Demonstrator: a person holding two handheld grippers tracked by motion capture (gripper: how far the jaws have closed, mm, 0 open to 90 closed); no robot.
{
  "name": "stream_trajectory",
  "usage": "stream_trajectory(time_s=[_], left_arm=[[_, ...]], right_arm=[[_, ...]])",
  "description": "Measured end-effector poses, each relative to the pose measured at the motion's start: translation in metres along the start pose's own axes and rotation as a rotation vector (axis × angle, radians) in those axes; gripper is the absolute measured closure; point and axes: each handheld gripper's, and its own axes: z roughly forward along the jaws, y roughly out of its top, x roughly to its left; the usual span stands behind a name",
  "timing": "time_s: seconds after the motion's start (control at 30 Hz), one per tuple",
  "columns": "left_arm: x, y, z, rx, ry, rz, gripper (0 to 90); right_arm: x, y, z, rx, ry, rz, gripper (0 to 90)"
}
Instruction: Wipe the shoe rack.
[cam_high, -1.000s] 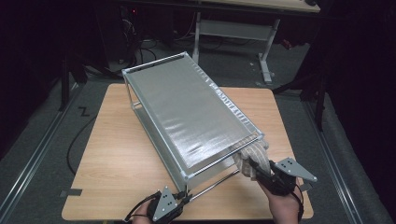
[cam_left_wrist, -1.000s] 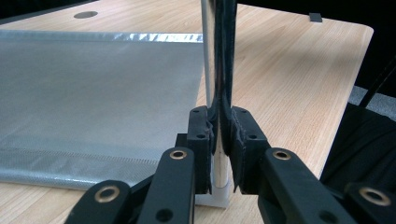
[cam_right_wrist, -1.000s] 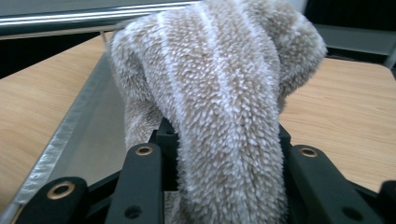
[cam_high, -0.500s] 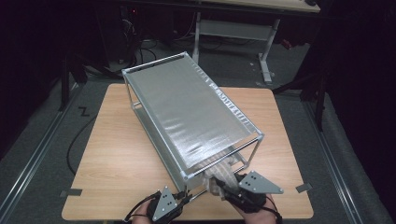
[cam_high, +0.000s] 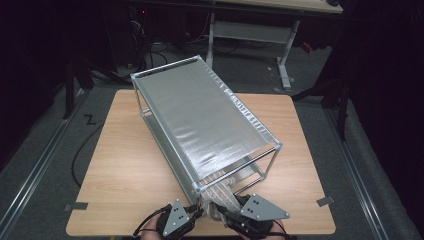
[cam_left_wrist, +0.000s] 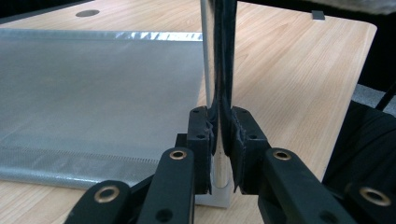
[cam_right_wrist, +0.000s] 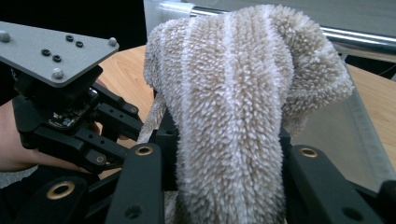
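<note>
Rack (cam_high: 205, 120): on the worktop (cam_high: 125, 165), long axis running diagonally away from both tools.
Left tool (cam_left_wrist: 219, 140): pressed tight on the rack's near corner post (cam_left_wrist: 212, 70).
Right tool (cam_right_wrist: 224, 154): pinching a striped towel (cam_right_wrist: 233, 102) just beside the left tool, at the rack's near end.

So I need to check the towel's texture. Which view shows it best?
The right gripper view: the towel is close up, its striped pile sharp, held in the right tool. The high view shows a small bunch of it at the rack. The left gripper view gives none.
</note>
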Motion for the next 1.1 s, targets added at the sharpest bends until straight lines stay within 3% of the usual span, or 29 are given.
stream_trajectory(time_s=[0.2, 0.47, 0.63, 0.67, 0.77, 0.8, 0.83, 0.87, 0.93, 1.0, 1.1], left_arm=[[0.006, 0.0, -0.001, 0.008, 0.011, -0.004, 79.2], [0.025, -0.003, -0.005, 0.016, 0.062, -0.035, 79.1], [0.04, -0.005, -0.01, 0.02, 0.085, -0.075, 79.4], [0.04, -0.005, -0.01, 0.02, 0.085, -0.075, 79.5], [0.043, -0.005, -0.011, 0.021, 0.085, -0.081, 79.5], [0.043, -0.005, -0.01, 0.021, 0.085, -0.082, 79.5], [0.042, -0.005, -0.01, 0.025, 0.085, -0.079, 79.5], [0.042, -0.005, -0.01, 0.025, 0.085, -0.079, 79.5], [0.042, -0.005, -0.009, 0.021, 0.086, -0.075, 79.3], [0.041, -0.005, -0.009, 0.015, 0.096, -0.074, 78.5], [0.039, -0.004, -0.008, -0.002, 0.1, -0.077, 69.1]], right_arm=[[-0.001, 0.0, -0.005, -0.009, -0.012, 0.002, 61.8], [-0.017, 0.0, -0.018, -0.044, -0.058, 0.029, 61.8], [-0.04, -0.003, -0.034, -0.061, -0.161, 0.071, 61.7], [-0.04, -0.003, -0.034, -0.061, -0.161, 0.071, 61.7], [-0.057, -0.01, -0.041, -0.048, -0.273, 0.081, 61.5], [-0.061, -0.012, -0.043, -0.042, -0.297, 0.093, 61.5], [-0.073, -0.018, -0.047, -0.034, -0.351, 0.123, 61.5], [-0.073, -0.018, -0.047, -0.034, -0.351, 0.123, 61.5], [-0.089, -0.027, -0.052, -0.021, -0.41, 0.161, 61.6], [-0.093, -0.03, -0.053, -0.013, -0.426, 0.172, 61.6], [-0.104, -0.039, -0.053, 0.0, -0.449, 0.206, 61.5]])
